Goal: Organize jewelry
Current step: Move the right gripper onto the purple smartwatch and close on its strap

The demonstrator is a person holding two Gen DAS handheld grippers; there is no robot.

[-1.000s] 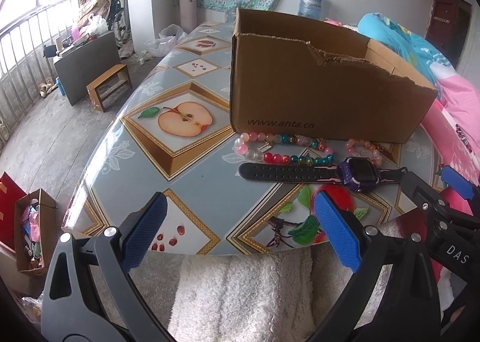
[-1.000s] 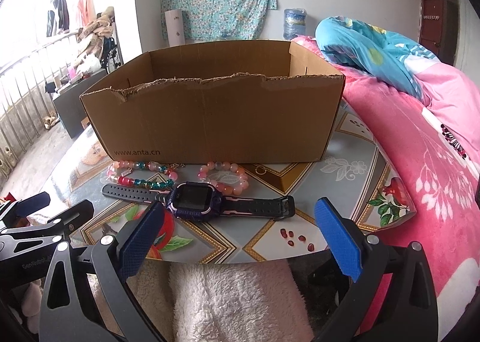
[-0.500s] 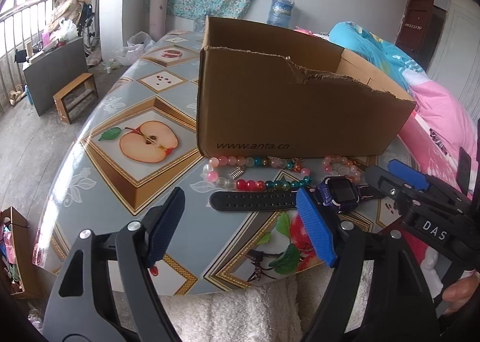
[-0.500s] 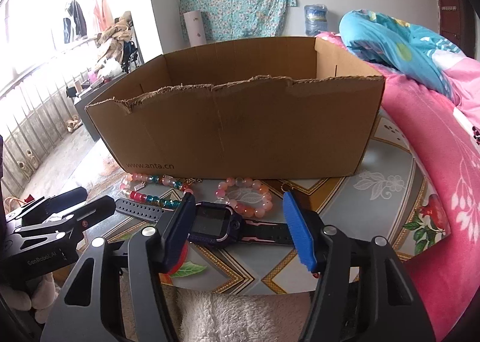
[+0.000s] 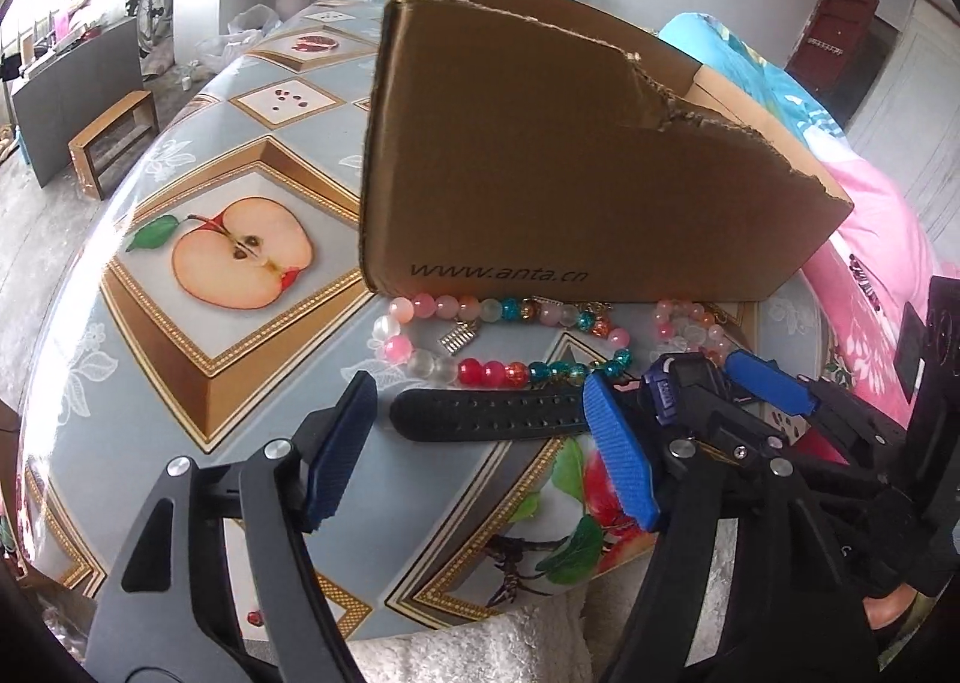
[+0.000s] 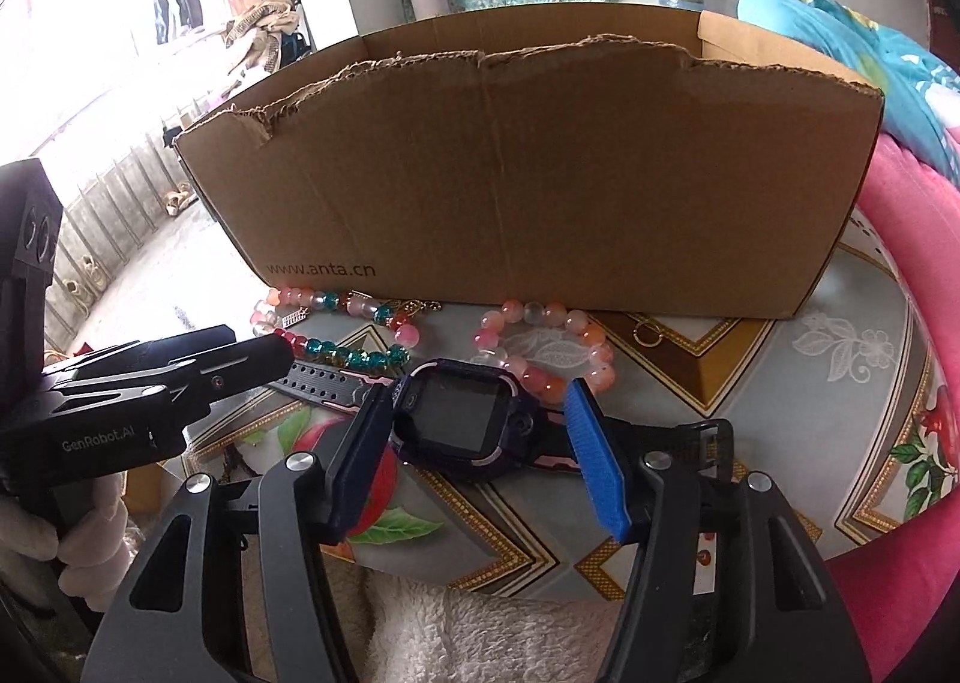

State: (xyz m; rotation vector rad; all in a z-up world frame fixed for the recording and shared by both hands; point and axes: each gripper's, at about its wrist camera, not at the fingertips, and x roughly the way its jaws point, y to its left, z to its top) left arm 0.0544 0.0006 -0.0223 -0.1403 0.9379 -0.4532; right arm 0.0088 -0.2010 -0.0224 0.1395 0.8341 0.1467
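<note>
Purple and black, the smartwatch [image 6: 462,419] lies flat near the front edge of the table [image 6: 840,335], its strap running along that edge. The right gripper [image 6: 474,443] straddles the watch case with its jaws parted: the dark pad sits just beside the case on one side, the blue pad just beside it on the other, and I cannot tell whether either pad actually touches. The left gripper [image 5: 480,443] is also spread wide, poised above the perforated free end of the strap, which lies between its fingers without contact.

Behind the watch, a long multicoloured bead bracelet [image 5: 498,341] with pink, clear, red and teal beads rests against the foot of the cardboard box [image 6: 540,173]. A smaller pink bead bracelet [image 6: 546,347] lies beside it, just behind the watch case and in front of the same box wall. The box stands open-topped toward the middle of the table, its near wall torn along the upper edge and printed with a web address. A pink blanket [image 6: 900,533] lies off the table's right edge.
</note>
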